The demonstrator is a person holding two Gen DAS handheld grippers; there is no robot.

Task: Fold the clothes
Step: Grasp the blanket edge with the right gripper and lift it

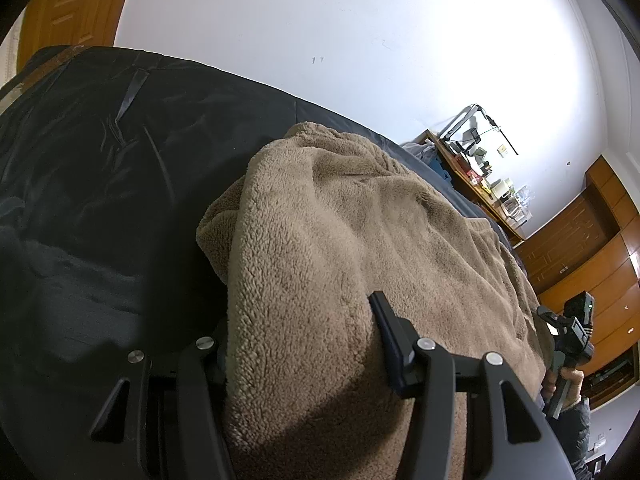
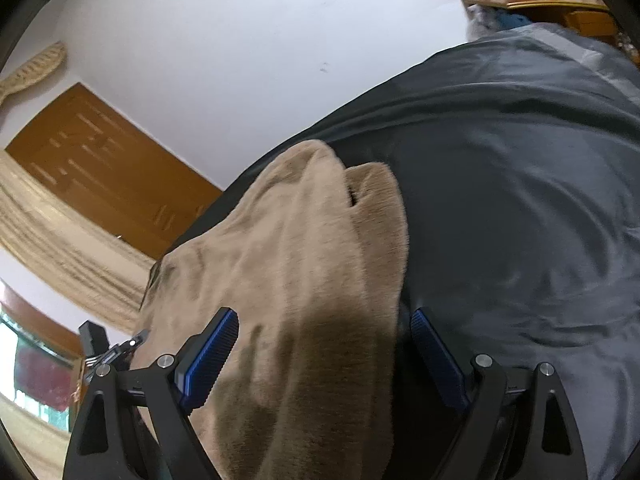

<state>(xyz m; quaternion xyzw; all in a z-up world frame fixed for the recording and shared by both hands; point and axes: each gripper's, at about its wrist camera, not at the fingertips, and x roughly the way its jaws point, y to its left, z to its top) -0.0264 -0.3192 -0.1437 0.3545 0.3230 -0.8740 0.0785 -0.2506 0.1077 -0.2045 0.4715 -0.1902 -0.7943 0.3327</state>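
- We see a tan fleece garment (image 1: 332,240) lying on a bed covered with a dark sheet (image 1: 100,160), and it runs from the near edge toward the far side.
- In the left wrist view the left gripper (image 1: 304,340) has its fingers set apart with a thick fold of the fleece between them.
- Only the right finger (image 1: 386,332) of that gripper shows clearly; the left one is hidden behind the fold, so we cannot tell whether the fabric is squeezed or just lies in the gap.
- In the right wrist view the right gripper (image 2: 324,344) also stands wide apart, its blue ribbed pads (image 2: 210,354) on either side of the same garment (image 2: 288,264).
- The left pad touches the fleece; the right pad sits just beside the cloth's edge, over the dark sheet (image 2: 520,200), so the fabric is between the fingers but not pinched.
- From the right wrist view the garment narrows toward the far end, where two rounded lobes rest on the sheet.
- At the far right of the left wrist view we see the right gripper (image 1: 568,336) held in a hand (image 1: 570,380) at the garment's other side.
- Low on the left of the right wrist view, part of the left gripper (image 2: 116,350) shows beside the fleece.
- Beyond the bed there is a white wall (image 1: 320,20), a wooden door (image 2: 92,160) and a cluttered wooden desk (image 1: 480,188) at the far right.
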